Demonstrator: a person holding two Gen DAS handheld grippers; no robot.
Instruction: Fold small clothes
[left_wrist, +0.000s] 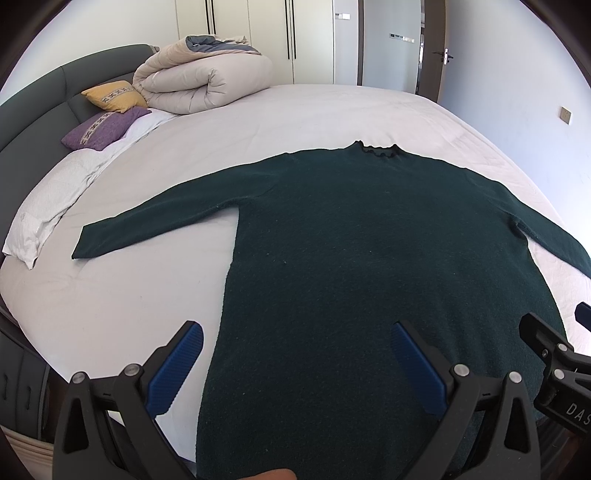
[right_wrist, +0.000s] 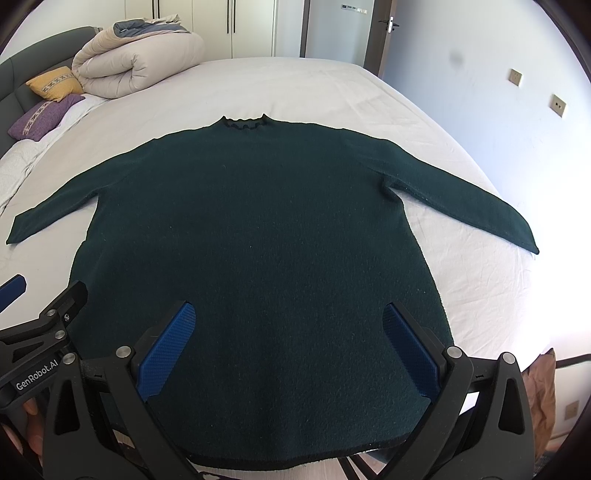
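Observation:
A dark green long-sleeved sweater (left_wrist: 369, 236) (right_wrist: 255, 221) lies flat on the white bed (left_wrist: 295, 110) (right_wrist: 295, 85), sleeves spread to both sides, ruffled collar at the far end. Its hem reaches the near bed edge. My left gripper (left_wrist: 297, 350) hovers open over the sweater's lower left part, its left blue pad over the sheet and its right pad over the cloth. My right gripper (right_wrist: 290, 328) is open above the lower middle of the sweater. Neither holds anything. Each gripper shows at the edge of the other's view.
A rolled beige duvet (left_wrist: 203, 79) (right_wrist: 136, 55), a yellow cushion (left_wrist: 114, 96) and a purple cushion (left_wrist: 103, 127) sit by the dark headboard (left_wrist: 33, 107) at far left. A white pillow (left_wrist: 48, 206) lies along the left side. Wardrobe doors and a wall stand behind.

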